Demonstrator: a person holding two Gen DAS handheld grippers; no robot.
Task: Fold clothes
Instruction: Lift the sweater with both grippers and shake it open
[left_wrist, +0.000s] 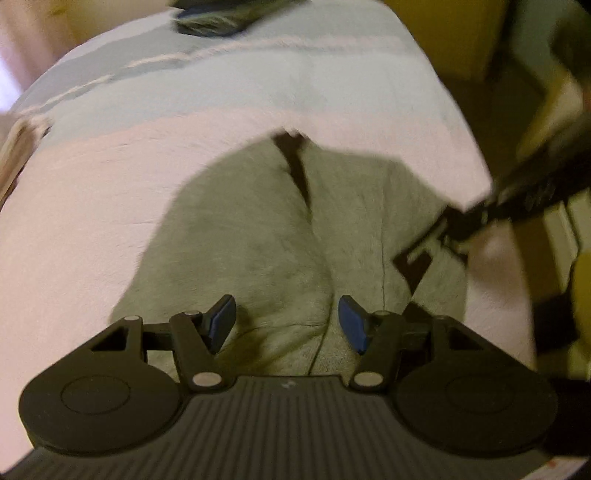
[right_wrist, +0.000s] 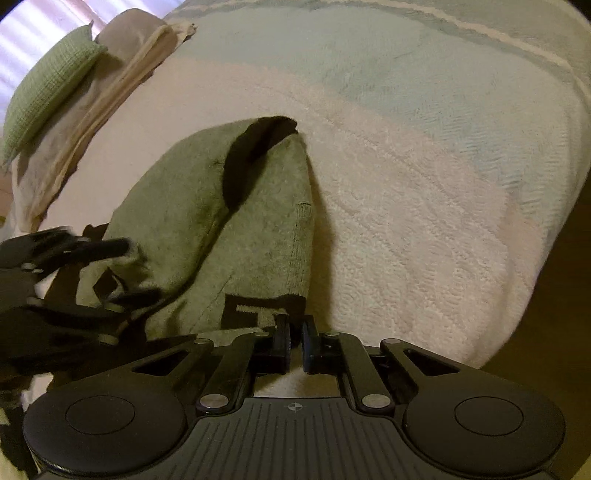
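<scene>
an olive-green sweatshirt (right_wrist: 221, 206) is lying on a bed (right_wrist: 424, 221) under a pink and pale-blue blanket, with pillows (right_wrist: 48, 92) stacked beyond. the right gripper (right_wrist: 295, 338) is pinching its hem; the left gripper (left_wrist: 286, 319) is hovering released.

text: none legible | green garment (right_wrist: 207, 206): black printed marks, partly hidden, unreadable
</scene>
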